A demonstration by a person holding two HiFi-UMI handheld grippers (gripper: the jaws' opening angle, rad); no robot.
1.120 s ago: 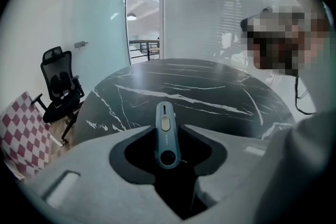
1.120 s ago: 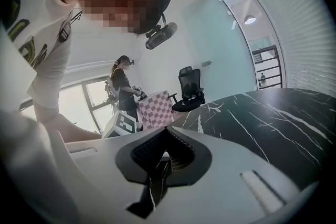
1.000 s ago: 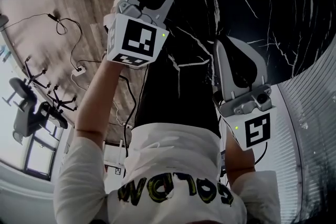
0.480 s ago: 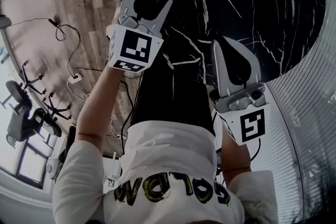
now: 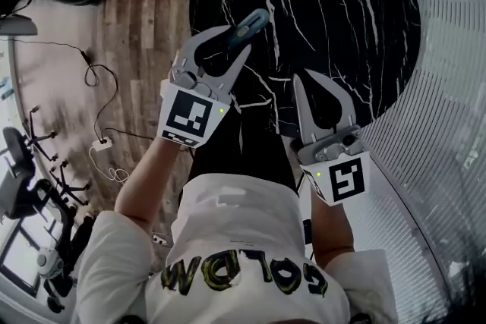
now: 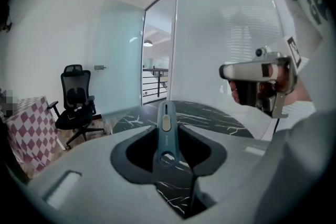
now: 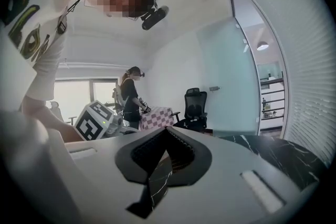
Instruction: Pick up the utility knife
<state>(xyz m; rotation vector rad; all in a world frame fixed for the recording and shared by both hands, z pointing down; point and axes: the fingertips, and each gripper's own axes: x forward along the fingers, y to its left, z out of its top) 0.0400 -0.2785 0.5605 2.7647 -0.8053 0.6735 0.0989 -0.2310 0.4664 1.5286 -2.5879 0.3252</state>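
Jaws of left gripper (image 5: 239, 39) tight on utility knife (image 6: 166, 128), end beyond tips

The only lettering stands on the person's white shirt (image 5: 228, 220): a row of large yellow, dark-edged capitals (image 5: 243, 275) across the chest, seen upside down from the head view. Part of it looks like "GOLD"; the rest cannot be read surely. In the right gripper view a few of the same yellow letters (image 7: 23, 18) show, cut off at the edge. The cube on the left gripper (image 5: 239, 38) and the one on the right gripper (image 5: 306, 76) each bear a coded black-and-white square marker (image 5: 187, 116) (image 5: 345, 180).
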